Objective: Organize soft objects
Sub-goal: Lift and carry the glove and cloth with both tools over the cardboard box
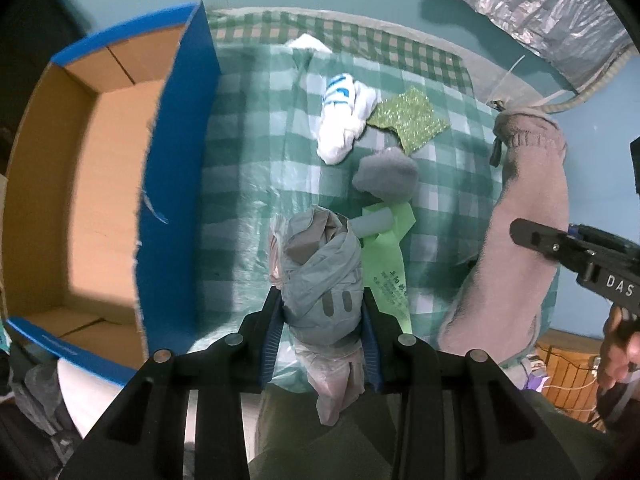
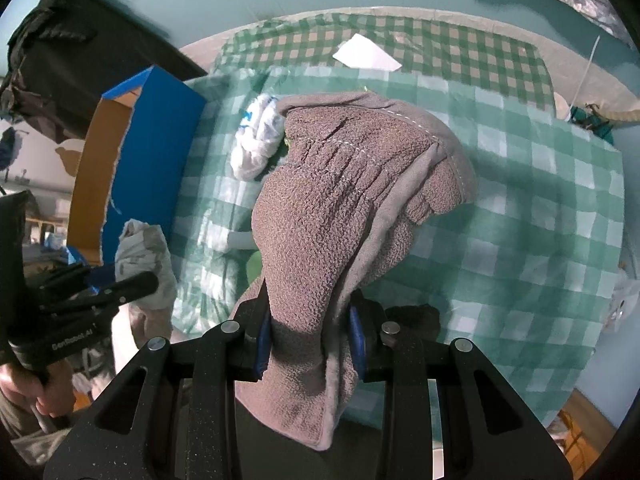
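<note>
My left gripper (image 1: 322, 328) points down over the checked cloth and is shut on a crumpled grey bundle (image 1: 320, 268) wrapped in thin plastic, held clear of the table. My right gripper (image 2: 310, 338) is shut on a brownish-grey terry mitt (image 2: 340, 200) that hangs forward over the cloth; the same mitt (image 1: 524, 208) shows at the right of the left wrist view. A white sock with blue stripes (image 1: 344, 120), a green glittery cloth (image 1: 408, 120) and a grey sock ball (image 1: 386, 178) lie on the table. A blue cardboard box (image 1: 176, 184) stands open at the left.
A light green bag (image 1: 390, 272) with a white foam roll (image 1: 374, 222) on it lies under the bundle. The green checked tablecloth (image 2: 520, 208) covers a round table. White paper (image 2: 366, 56) lies at the far edge. A silvery sheet (image 1: 540, 4) hangs beyond the table.
</note>
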`<state>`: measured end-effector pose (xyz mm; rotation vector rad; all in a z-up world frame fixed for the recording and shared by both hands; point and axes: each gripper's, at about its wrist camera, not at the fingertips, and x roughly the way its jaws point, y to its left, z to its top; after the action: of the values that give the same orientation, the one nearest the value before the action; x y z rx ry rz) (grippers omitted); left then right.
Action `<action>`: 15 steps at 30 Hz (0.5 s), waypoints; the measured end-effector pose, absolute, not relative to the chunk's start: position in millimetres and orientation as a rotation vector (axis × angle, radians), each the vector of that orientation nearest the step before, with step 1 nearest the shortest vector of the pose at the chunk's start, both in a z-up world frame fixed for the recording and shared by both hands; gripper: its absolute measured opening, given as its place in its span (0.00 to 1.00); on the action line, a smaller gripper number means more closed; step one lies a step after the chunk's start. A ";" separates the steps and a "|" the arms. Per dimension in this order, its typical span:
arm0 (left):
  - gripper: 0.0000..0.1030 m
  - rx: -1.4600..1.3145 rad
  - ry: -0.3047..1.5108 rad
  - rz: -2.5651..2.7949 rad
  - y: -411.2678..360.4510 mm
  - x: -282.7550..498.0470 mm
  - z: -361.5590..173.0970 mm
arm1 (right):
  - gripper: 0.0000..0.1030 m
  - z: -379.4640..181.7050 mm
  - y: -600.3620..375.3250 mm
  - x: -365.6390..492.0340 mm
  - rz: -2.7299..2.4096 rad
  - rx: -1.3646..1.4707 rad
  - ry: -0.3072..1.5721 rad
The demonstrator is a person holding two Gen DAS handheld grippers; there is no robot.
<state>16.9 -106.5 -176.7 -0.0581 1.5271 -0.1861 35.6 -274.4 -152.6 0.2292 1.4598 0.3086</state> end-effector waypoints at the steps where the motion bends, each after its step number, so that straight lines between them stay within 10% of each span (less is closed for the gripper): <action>1: 0.35 -0.051 1.521 -0.187 -99.9 15.7 -168.5 | 0.29 -148.3 -274.2 35.7 0.311 0.228 1.454; 15: 0.35 -0.028 1.437 -0.210 -87.5 11.6 -117.9 | 0.29 -98.0 -258.9 41.3 0.363 0.246 1.398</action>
<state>11.6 -87.5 -118.0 -0.0284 1.4366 -0.2101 41.3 -258.9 -98.0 0.2461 1.3983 0.3627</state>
